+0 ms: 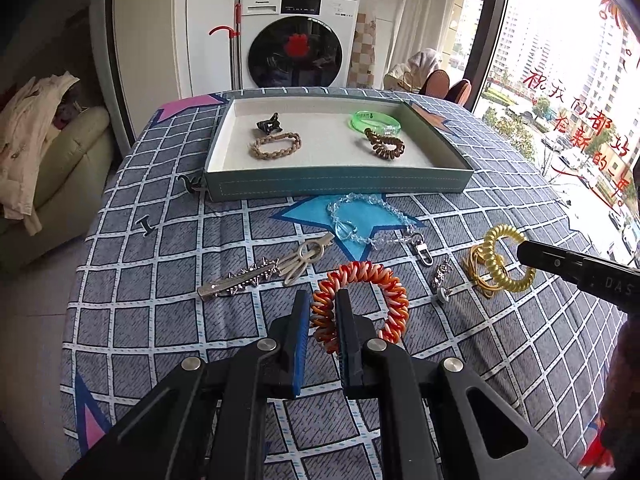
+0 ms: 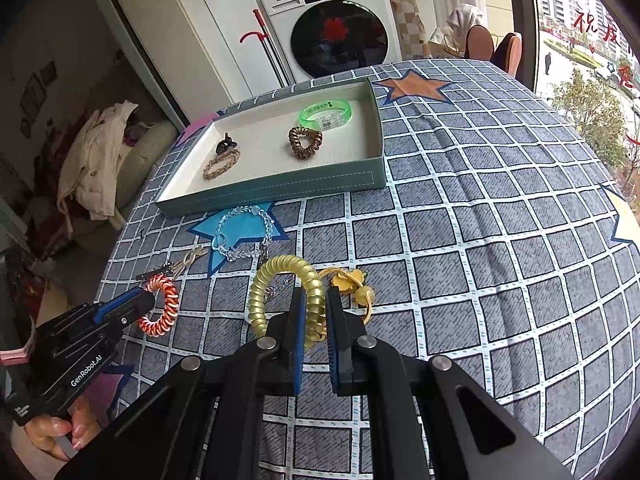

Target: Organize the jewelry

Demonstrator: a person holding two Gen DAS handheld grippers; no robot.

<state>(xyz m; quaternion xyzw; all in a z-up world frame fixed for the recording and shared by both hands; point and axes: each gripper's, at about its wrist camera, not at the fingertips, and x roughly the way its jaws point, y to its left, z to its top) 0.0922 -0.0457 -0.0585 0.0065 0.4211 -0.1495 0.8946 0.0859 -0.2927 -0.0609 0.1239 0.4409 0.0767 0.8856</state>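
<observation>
At the bottom centre of the left wrist view, my left gripper [image 1: 323,322] is clenched on the orange-and-white coil band [image 1: 360,300], pinching the left side of its ring; the rest of the ring hangs free to the right of the fingers. At the bottom centre of the right wrist view, my right gripper [image 2: 317,322] is likewise clamped on the yellow coil band [image 2: 286,296], gripping its right side, the loop standing up and to the left. A gold trinket [image 2: 352,282] lies just beside it on the checked cloth [image 2: 480,240].

Governing relation: the tray [image 1: 338,186] lies ahead of both tongs, towards the upper centre of each frame, its long axis running across the picture. In my judgement the left hand has the more direct line; from the right, the tray sits up and to the left.

Between tongs and tray remain a clear bead chain [image 1: 368,216] and a spiked hair clip [image 1: 240,280].

Already in the tray: a green bangle [image 1: 376,122], brown coil, braided band, dark claw clip.

Legible writing: "GenRobot.AI" on the left gripper body, lower left of the right view; "Panasonic" on the washing machine [image 1: 296,40] beyond; red Chinese script on the window, not read with confidence.
</observation>
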